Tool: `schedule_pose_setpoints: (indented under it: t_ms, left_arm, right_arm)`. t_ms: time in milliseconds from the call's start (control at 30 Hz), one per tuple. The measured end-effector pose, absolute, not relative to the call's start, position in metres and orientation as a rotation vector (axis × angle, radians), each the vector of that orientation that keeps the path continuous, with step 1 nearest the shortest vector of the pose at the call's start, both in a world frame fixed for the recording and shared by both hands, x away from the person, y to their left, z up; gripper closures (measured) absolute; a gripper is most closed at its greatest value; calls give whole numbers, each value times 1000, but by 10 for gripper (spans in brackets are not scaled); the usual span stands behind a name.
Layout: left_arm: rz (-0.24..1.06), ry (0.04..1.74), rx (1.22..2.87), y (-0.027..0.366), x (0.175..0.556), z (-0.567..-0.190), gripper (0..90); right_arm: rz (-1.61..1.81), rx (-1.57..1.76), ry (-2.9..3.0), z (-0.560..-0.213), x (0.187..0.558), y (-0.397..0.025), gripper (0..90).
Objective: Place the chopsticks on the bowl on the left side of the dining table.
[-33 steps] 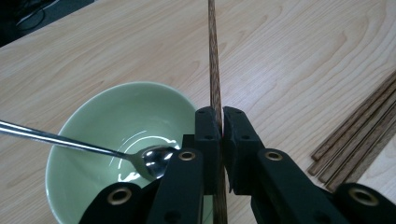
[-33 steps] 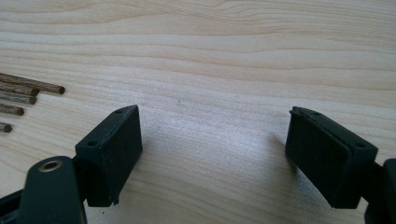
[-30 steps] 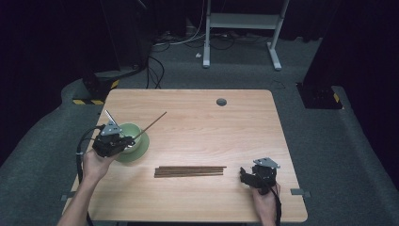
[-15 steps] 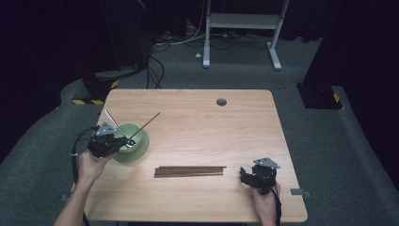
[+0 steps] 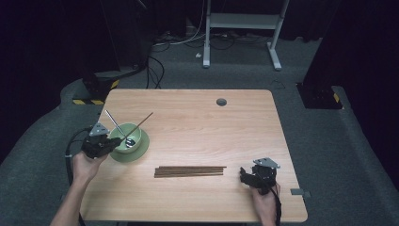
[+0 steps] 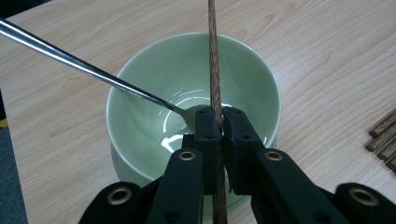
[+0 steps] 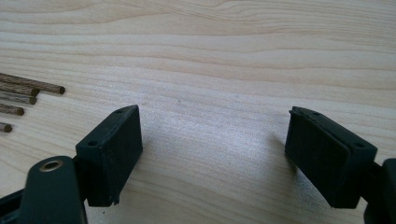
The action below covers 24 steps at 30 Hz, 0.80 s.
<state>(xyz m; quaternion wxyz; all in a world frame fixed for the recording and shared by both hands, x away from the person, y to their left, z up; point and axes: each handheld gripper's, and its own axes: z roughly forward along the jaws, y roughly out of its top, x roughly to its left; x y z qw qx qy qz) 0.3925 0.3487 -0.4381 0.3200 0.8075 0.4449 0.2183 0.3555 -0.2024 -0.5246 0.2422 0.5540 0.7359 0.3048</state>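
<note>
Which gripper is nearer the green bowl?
Left. The left gripper is at the green bowl, shut on a chopstick over it; the right gripper rests far across the table.

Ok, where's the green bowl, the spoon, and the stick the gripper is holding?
green bowl [image 6: 154, 88]: left gripper view, inner wall.
spoon [image 6: 84, 67]: left gripper view, handle.
chopstick [image 6: 214, 56]: left gripper view, shaft above the jaws.

At the wooden table [image 5: 197, 117], my left gripper [image 5: 106, 145] sits at the near-left edge of a green bowl [image 5: 123, 137] on its matching saucer [image 5: 141, 149], a metal spoon [image 5: 114, 124] and one chopstick [image 5: 140, 124] angling up out of the bowl. More chopsticks [image 5: 189, 171] lie bundled at center. My right gripper [image 5: 245, 177] rests on the table just beyond their right ends.
</note>
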Motion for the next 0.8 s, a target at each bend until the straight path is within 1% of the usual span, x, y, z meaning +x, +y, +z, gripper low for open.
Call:
schedule_pose_setpoints:
  t_ms: [367, 800]
  left_arm:
    - [570, 1204, 2105, 358, 398, -446, 844]
    - [601, 1195, 2154, 359, 405, -446, 843]
  right_arm:
    - [833, 1515, 2011, -525, 356, -202, 184]
    - [833, 1515, 2011, -525, 356, -202, 184]
